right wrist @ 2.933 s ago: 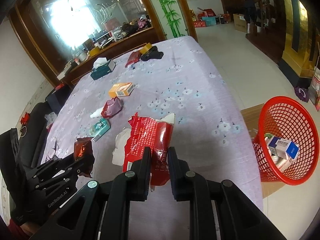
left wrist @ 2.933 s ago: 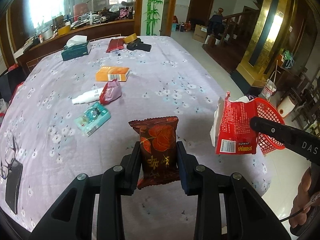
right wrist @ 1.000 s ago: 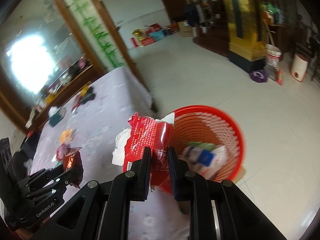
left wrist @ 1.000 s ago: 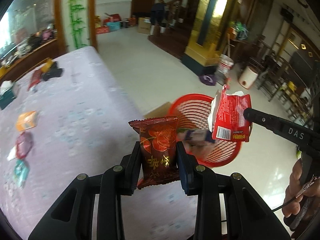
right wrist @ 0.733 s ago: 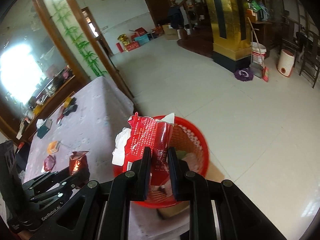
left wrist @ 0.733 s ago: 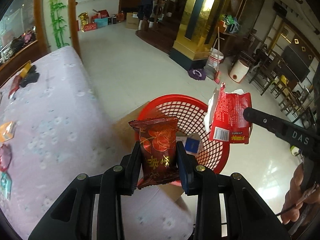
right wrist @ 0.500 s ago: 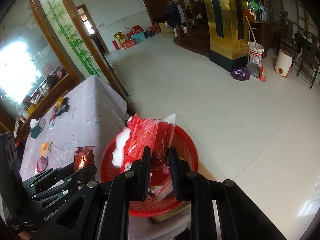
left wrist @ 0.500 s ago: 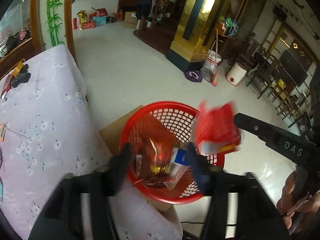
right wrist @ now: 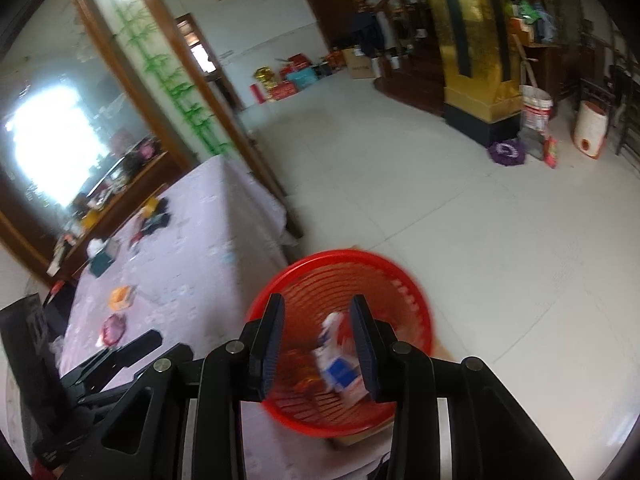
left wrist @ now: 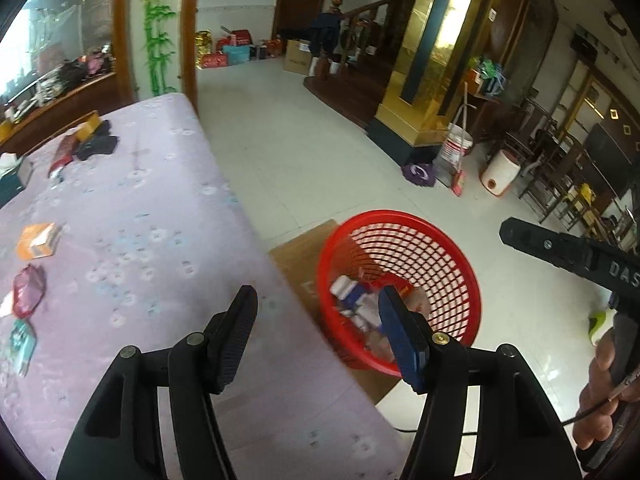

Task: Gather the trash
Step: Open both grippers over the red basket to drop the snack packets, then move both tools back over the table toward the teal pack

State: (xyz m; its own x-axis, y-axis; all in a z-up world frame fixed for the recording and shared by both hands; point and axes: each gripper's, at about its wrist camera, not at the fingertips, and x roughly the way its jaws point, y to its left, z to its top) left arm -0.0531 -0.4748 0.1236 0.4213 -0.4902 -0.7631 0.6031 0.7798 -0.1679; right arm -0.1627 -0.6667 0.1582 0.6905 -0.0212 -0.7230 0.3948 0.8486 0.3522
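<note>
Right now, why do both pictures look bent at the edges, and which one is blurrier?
Both views come through fisheye lenses, so walls curve and corners go black. The right wrist view is blurrier: the red basket and its trash smear with motion. In the left wrist view the basket is sharper, the tablecloth slightly soft. Window glare washes out upper left.

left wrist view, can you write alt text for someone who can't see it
The left hand-held gripper is open and empty above the edge of a purple floral table, beside a red mesh basket on the floor holding wrappers and a small box. The right hand-held gripper reaches in from the right. An orange box and other packets lie on the table.
</note>
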